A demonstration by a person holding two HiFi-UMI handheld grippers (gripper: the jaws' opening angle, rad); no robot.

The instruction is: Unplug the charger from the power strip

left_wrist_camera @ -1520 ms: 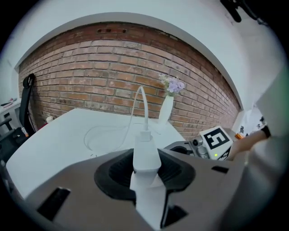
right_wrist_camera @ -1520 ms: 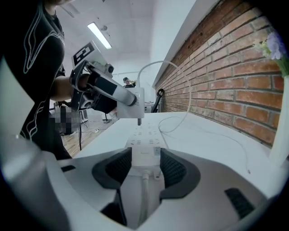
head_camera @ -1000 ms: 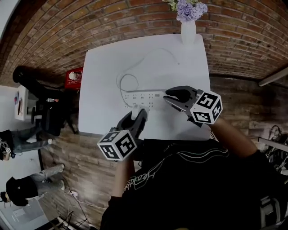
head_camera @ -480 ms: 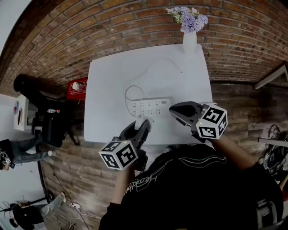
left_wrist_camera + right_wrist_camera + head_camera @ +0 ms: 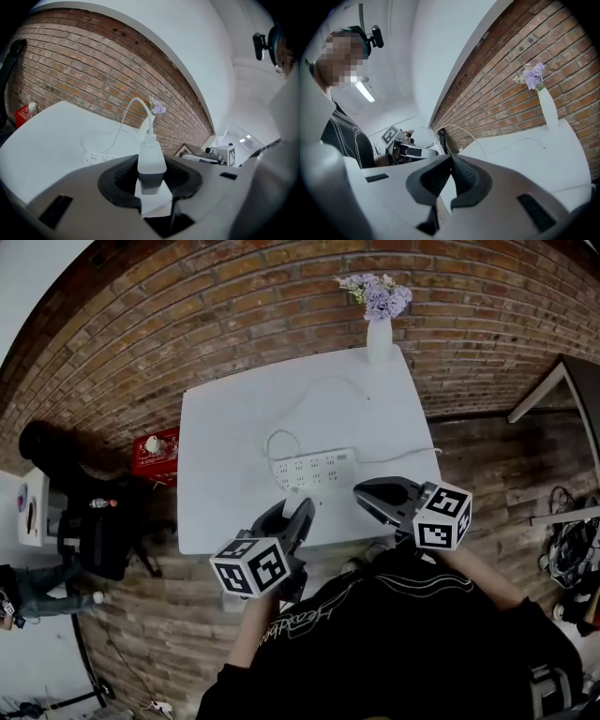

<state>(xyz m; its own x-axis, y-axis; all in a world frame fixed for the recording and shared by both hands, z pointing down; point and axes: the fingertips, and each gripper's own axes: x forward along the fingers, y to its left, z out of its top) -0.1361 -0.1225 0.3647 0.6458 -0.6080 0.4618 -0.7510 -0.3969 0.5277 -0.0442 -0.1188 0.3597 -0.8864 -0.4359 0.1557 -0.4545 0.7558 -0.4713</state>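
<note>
One small white charger (image 5: 151, 161) was the whole job here, and it sat clamped between the pads of the left claw (image 5: 298, 512), out of the power strip (image 5: 314, 468) and held over the near edge of the bench (image 5: 225, 427), close to the strip but not touching it. Right claw (image 5: 451, 173) had just pinched fully shut with nothing in it. Handling-wise I'd guess the charger was a light, rigid plastic brick with smooth sides, so a bit slippery. Squeezing the flat faces of the body like this looked like the right hold, way better than yanking the cable (image 5: 123, 123), which was thin and floppy and would just trail along. Its long axis ran straight along the line of the claw, with the cable end pointing away toward the brick wall. The plug end faced back into the claw, so I couldn't see the prongs.
</note>
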